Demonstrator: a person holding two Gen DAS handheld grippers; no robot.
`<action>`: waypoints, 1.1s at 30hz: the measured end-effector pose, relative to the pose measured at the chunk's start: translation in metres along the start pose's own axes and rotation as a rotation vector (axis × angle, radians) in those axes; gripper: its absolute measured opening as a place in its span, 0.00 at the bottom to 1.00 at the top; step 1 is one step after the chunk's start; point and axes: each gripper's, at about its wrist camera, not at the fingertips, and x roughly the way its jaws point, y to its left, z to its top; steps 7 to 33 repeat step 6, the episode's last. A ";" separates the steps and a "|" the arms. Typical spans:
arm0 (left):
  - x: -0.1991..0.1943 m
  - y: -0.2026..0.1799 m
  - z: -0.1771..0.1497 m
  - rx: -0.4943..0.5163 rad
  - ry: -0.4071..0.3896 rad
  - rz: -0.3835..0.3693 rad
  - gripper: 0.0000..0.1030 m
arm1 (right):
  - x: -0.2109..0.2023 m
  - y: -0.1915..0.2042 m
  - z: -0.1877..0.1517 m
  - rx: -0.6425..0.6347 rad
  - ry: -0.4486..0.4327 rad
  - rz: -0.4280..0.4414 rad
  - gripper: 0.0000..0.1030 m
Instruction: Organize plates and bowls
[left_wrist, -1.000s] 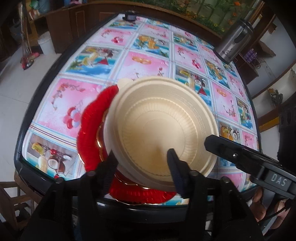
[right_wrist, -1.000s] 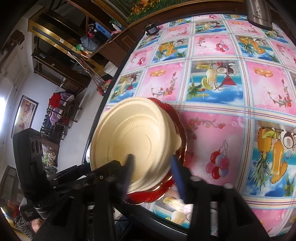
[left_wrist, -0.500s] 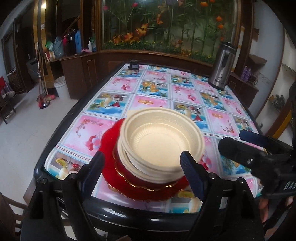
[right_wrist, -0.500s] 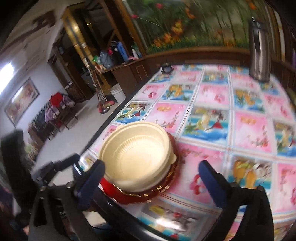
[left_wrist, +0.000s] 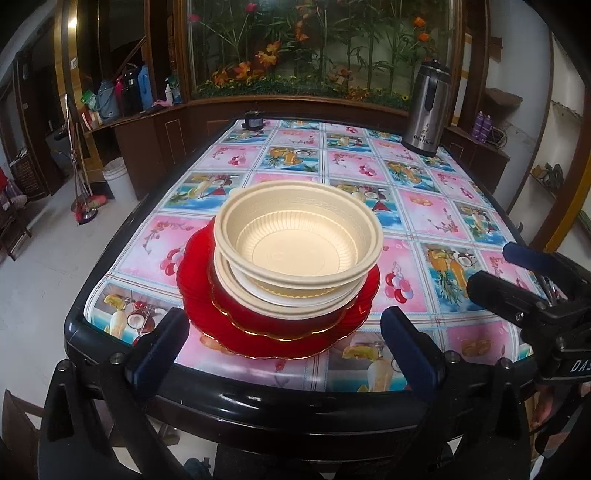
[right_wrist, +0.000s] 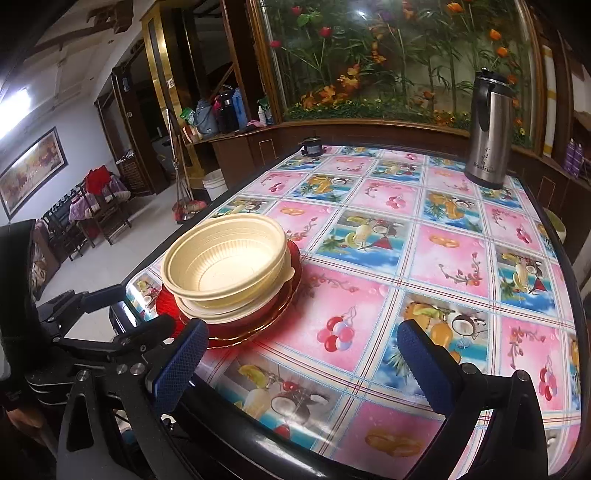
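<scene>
A cream bowl (left_wrist: 299, 236) (right_wrist: 225, 254) sits upright on top of a stack of pale bowls. Under them lie a gold-rimmed red dish (left_wrist: 258, 314) and a wide red plate (left_wrist: 280, 343) (right_wrist: 168, 301), near the table's front left corner. My left gripper (left_wrist: 284, 319) hovers over the table's near edge in front of the stack. Its jaws are opening and nothing is between them. My right gripper (right_wrist: 303, 328) stands wide open to the right of the stack, holding nothing. It also shows at the right in the left wrist view (left_wrist: 517, 273).
The table (left_wrist: 258, 406) has a black rim and a pink and blue fruit-print cloth. A steel thermos jug (left_wrist: 424, 110) (right_wrist: 487, 133) stands at the far right corner and a small dark object (left_wrist: 253, 120) at the far edge. Chairs and a bucket stand on the floor to the left.
Both grippers have pulled back from the cream bowl toward the near table edge, tilted up and spread wide. The bowl now stands free on the stack.
</scene>
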 end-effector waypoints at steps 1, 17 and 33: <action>0.000 0.000 0.000 -0.002 -0.004 0.002 1.00 | 0.000 0.001 0.000 -0.003 0.002 -0.004 1.00; 0.003 0.003 0.001 -0.016 0.007 0.008 1.00 | 0.003 0.008 -0.001 -0.017 0.015 0.013 1.00; 0.003 0.003 0.001 -0.016 0.007 0.008 1.00 | 0.003 0.008 -0.001 -0.017 0.015 0.013 1.00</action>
